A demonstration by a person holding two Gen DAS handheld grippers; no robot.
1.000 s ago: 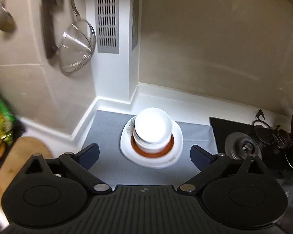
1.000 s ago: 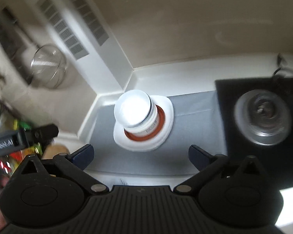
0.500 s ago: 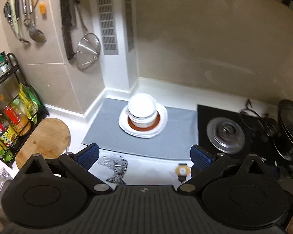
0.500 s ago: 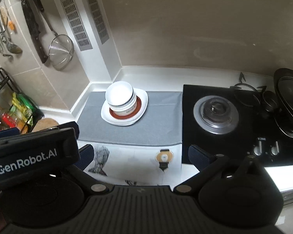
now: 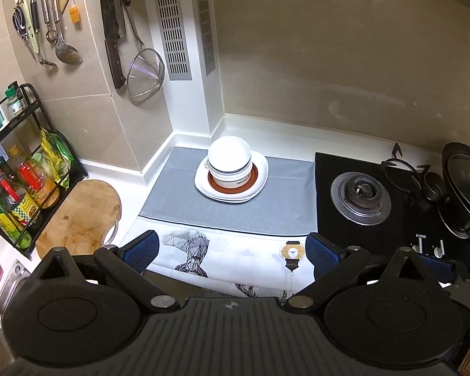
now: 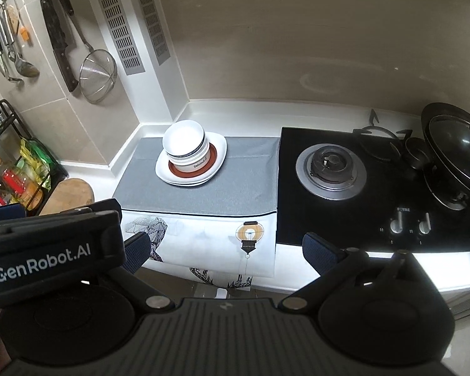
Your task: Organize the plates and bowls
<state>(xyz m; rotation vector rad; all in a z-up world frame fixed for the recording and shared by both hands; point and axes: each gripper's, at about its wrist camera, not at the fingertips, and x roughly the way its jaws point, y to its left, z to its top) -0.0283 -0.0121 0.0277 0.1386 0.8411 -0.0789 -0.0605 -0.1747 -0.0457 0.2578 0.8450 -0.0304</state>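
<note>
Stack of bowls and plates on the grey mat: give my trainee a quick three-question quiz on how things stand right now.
1. True or false: the left gripper is shut on the stack of bowls.
2. What do the bowls sit on? A) the wooden cutting board B) the stacked plates C) the stove burner
3. Fill in: the plates rest on a ____ mat.

Key: 1 false, both the left and the right gripper are open, well short of the stack. 2 B. 3 grey.
</note>
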